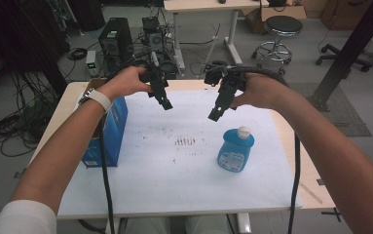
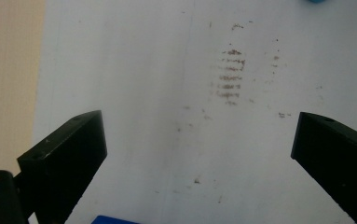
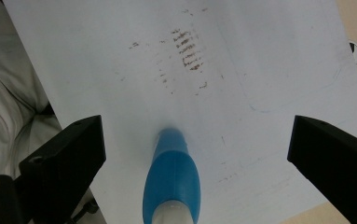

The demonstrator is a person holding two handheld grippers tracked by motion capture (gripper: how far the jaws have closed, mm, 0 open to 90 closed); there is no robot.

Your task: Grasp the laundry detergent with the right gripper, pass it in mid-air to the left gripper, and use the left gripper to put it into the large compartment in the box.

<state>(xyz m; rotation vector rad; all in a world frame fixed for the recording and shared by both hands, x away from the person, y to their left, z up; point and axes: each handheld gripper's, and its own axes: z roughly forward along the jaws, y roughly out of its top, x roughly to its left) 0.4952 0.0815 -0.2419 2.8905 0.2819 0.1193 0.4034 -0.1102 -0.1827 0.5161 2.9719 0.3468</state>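
L gripper (image 1: 167, 104): upper centre-left, jaws wide apart
R gripper (image 1: 213, 116): upper centre, jaws wide apart, above blue plastic bottle w/ white cap (image 1: 236, 148)

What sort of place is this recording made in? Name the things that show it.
Probably a lab or workshop: a computer tower amid tangled cables on the floor, a rolling stool, and a work table.
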